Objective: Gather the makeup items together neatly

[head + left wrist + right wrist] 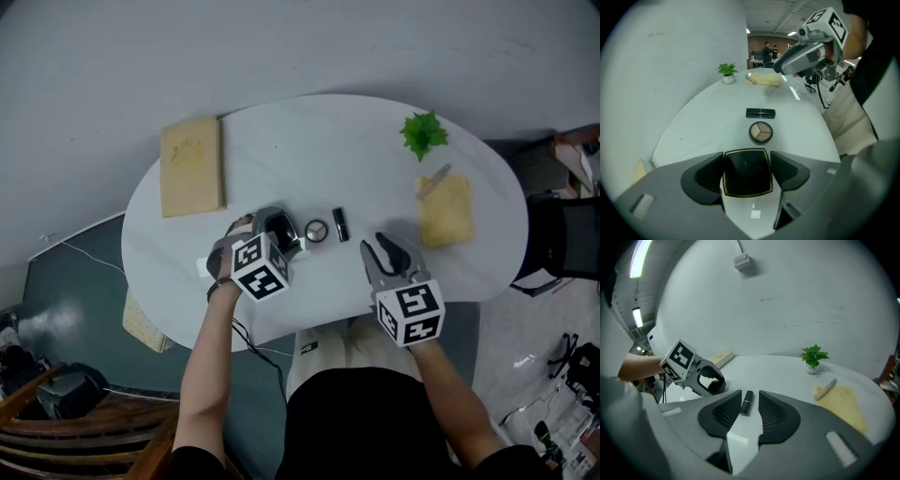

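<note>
The square compact (746,173) is clamped between the widely spread jaws of the left gripper (275,228), just short of the round eyeshadow (761,131). The lipstick (760,113) lies crosswise beyond. The right gripper (750,397) is held half open and empty.

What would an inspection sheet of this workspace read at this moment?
Surface: white oval table, glossy.
Job's things: black square compact, round eyeshadow palette and black lipstick tube in a rough row, apart.
Clutter: tan book, potted plant, yellow cloth with a stick on it.
Grippers: left hand-held gripper closed on the black square compact; right hand-held gripper open, empty.
Cables: dark cable below the left wrist; white cable on the floor.
Surroundings: grey wall, black chair, wooden chair.
</note>
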